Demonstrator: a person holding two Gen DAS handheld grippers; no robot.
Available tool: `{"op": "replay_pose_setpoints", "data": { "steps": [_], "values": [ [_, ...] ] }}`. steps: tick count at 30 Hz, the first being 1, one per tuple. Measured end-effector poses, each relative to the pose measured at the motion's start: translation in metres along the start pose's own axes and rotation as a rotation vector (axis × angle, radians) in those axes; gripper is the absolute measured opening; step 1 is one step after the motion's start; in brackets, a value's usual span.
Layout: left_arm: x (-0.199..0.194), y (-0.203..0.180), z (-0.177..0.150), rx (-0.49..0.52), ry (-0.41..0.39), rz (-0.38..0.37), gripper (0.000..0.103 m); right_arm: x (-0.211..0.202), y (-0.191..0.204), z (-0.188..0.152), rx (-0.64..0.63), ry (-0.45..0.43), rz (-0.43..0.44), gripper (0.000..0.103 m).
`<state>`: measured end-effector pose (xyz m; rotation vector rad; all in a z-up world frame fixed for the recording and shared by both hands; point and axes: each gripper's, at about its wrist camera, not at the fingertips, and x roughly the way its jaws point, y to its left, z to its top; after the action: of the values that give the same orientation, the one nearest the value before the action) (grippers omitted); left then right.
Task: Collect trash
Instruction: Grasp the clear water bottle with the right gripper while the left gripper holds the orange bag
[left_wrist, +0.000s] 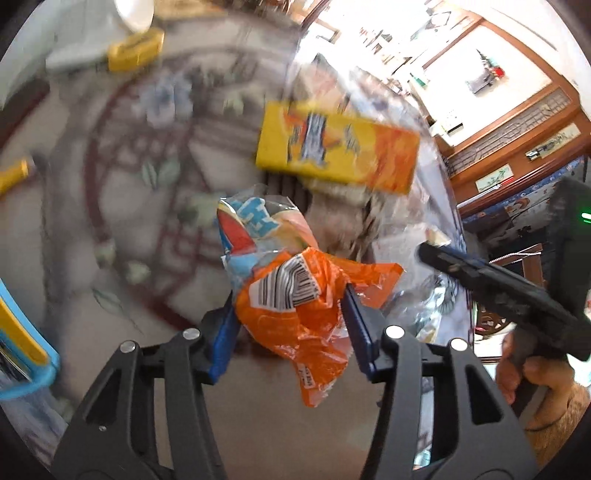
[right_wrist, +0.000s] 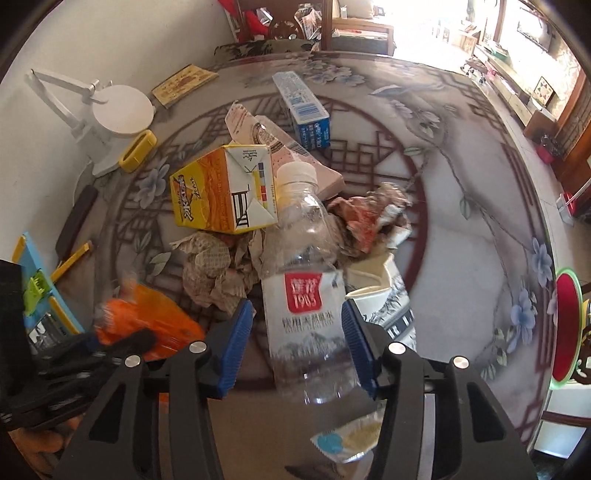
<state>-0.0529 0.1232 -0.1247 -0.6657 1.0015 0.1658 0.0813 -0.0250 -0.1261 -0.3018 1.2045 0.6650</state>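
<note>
- Left gripper (left_wrist: 290, 314): blue pads partly closed against a crumpled orange plastic wrapper (left_wrist: 295, 314) with a barcode panel; wrapper bunched between the pads and apparently gripped, a blue-and-red snack bag (left_wrist: 251, 229) just beyond it.
- Right gripper (right_wrist: 297, 339): blue pads either side of a clear plastic water bottle (right_wrist: 306, 295) with a white cap and red-and-white label; right pad looks to touch the label, a slight gap on the left, so a firm hold cannot be told.
- Bottle lying tilted on the heap, cap pointing away from the camera.
- Still on the patterned round table (right_wrist: 461, 258): yellow-orange juice carton (right_wrist: 221, 192), blue-and-white box (right_wrist: 303, 110), pink flattened carton (right_wrist: 266, 136), crumpled printed paper wads (right_wrist: 221, 269), torn paper cup (right_wrist: 376, 288), small blue-and-yellow sachet (right_wrist: 351, 439) near the table edge.
- No bin or bag visible in either view, so nothing confirmed as disposed.
- Judged early to mid task: two pieces being taken up, most of the pile left to gather.
</note>
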Motion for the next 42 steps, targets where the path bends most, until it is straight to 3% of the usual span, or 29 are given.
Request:
{"op": "replay_pose_setpoints", "data": {
  "steps": [5,6,7,10,22,33,42],
  "values": [
    [-0.016,-0.001,0.006,0.020,-0.070,-0.001,0.052,0.022,0.008,0.004,-0.046,0.053,-0.038,0.064],
    [-0.016,-0.001,0.006,0.017,-0.073,-0.001,0.052,0.025,0.009,0.004,-0.052,0.064,-0.038,0.061],
    [-0.016,0.001,0.007,0.009,-0.074,-0.002,0.052,0.029,0.009,0.004,-0.056,0.079,-0.040,0.051],
    [-0.015,0.008,0.008,-0.009,-0.070,-0.001,0.052,0.027,0.007,0.003,-0.042,0.069,-0.026,0.050],
    [-0.024,-0.015,0.015,0.039,-0.108,-0.031,0.052,-0.048,-0.017,-0.004,0.121,-0.072,0.111,0.045],
    [-0.029,-0.067,0.012,0.146,-0.116,-0.098,0.052,-0.108,-0.048,-0.032,0.242,-0.200,0.136,0.043],
    [-0.026,-0.100,0.004,0.217,-0.104,-0.127,0.052,-0.128,-0.076,-0.059,0.331,-0.233,0.146,0.043]
  ]
}}
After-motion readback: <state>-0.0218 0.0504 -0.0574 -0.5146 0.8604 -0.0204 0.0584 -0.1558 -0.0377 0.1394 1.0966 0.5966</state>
